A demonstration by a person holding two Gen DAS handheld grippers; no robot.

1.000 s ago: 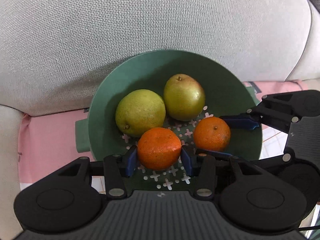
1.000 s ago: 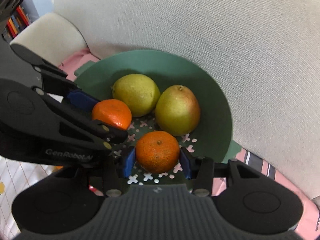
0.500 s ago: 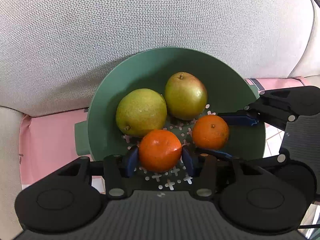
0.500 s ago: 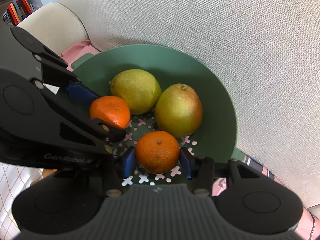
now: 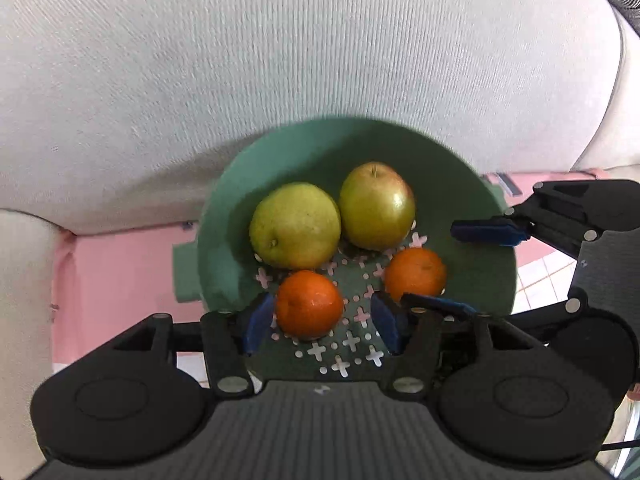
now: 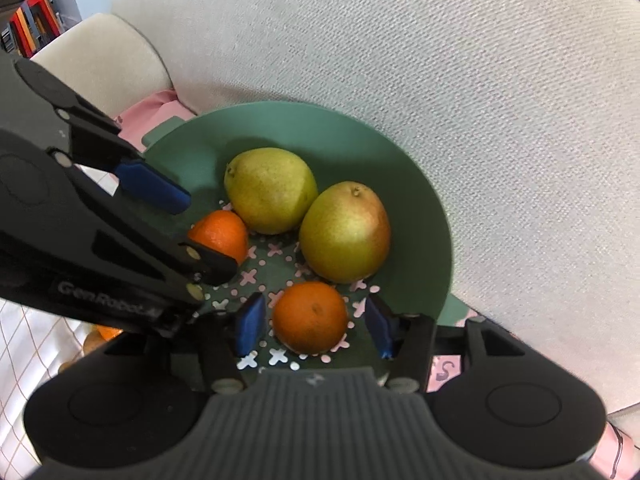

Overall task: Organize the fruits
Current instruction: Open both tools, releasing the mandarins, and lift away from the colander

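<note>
Left wrist view: my left gripper opening, pads clear of mandarin, which sits on green colander floor at 6 o'clock. Pears at 12. Risk: lifting out, I clip fruit, it rolls.

Right wrist view: my right gripper opening, second mandarin loose between pads at 6 o'clock. Left tool crowds 9 o'clock; grippers could collide.

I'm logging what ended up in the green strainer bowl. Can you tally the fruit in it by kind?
Pears: 2, one greener, one with a reddish blush
Mandarins: 2, one between the left gripper's pads, one between the right gripper's pads
Total: 4 fruits in the green strainer bowl
</note>
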